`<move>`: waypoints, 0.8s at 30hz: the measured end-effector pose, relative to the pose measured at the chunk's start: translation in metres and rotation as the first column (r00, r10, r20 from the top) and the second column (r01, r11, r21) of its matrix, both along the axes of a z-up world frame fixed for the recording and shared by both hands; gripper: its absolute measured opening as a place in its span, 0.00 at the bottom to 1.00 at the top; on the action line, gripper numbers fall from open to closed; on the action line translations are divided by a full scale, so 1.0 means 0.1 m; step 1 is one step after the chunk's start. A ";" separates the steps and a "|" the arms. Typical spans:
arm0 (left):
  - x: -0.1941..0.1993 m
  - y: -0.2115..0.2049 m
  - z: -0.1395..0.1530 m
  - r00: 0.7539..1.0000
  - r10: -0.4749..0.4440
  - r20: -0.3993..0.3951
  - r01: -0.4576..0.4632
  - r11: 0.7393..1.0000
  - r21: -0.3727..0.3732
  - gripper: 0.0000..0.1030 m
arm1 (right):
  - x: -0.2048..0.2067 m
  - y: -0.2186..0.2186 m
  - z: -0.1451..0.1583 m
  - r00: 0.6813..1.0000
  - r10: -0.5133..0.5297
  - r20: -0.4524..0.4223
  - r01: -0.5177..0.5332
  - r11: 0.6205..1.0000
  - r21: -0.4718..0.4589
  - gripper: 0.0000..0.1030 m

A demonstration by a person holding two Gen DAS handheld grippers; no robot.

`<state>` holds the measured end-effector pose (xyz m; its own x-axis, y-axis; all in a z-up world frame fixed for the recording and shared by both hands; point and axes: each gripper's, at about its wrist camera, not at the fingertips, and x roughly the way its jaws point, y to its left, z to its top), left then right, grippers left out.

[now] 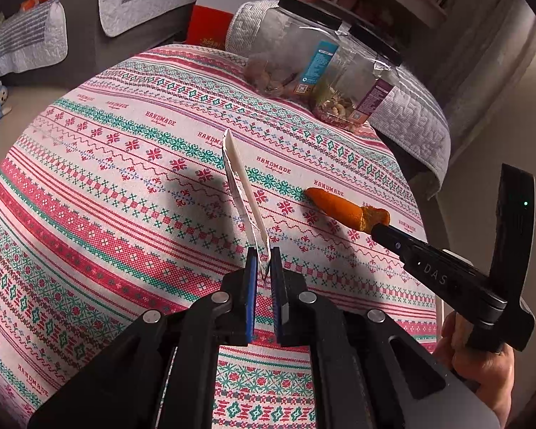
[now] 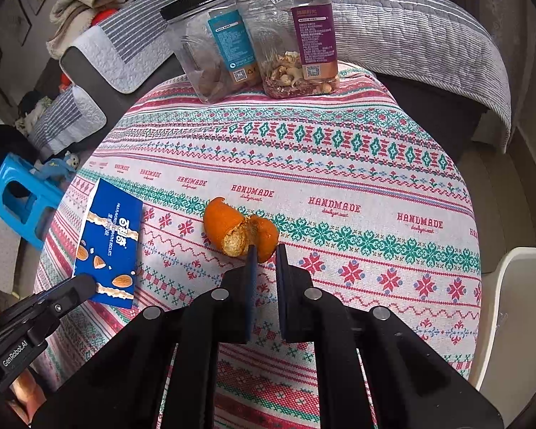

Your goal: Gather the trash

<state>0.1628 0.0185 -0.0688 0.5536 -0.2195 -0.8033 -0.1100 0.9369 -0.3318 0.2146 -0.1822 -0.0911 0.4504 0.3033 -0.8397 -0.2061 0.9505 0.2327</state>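
My left gripper (image 1: 264,262) is shut on the edge of a flat blue biscuit box (image 1: 244,193), held edge-on above the patterned tablecloth (image 1: 125,186); the box's blue face shows in the right wrist view (image 2: 107,239). My right gripper (image 2: 266,250) is shut on an orange peel (image 2: 232,227), which is at the tablecloth surface. In the left wrist view the peel (image 1: 343,209) sits at the tip of the right gripper (image 1: 378,227).
Two clear plastic jars of nuts with black lids (image 2: 214,46) (image 2: 296,35) stand at the table's far edge. A grey quilted sofa (image 2: 411,28) lies behind them. A blue plastic stool (image 2: 18,196) stands on the floor to the left.
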 end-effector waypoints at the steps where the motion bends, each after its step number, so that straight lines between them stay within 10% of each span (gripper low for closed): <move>1: -0.02 0.00 0.02 1.000 0.000 0.004 0.000 1.000 0.000 0.07 | -0.02 -0.01 0.02 1.000 0.000 0.002 0.000 1.000 -0.004 0.09; 24: -0.41 -0.32 0.29 0.991 -0.121 0.062 0.124 0.991 -0.049 0.07 | -0.44 -0.55 0.51 0.995 -0.099 0.017 0.095 0.983 0.159 0.08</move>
<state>0.1213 -0.0134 -0.0402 0.5661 -0.3293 -0.7557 0.0258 0.9234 -0.3831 0.1710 -0.2374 -0.0405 0.5044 0.3853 -0.7727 -0.1228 0.9179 0.3775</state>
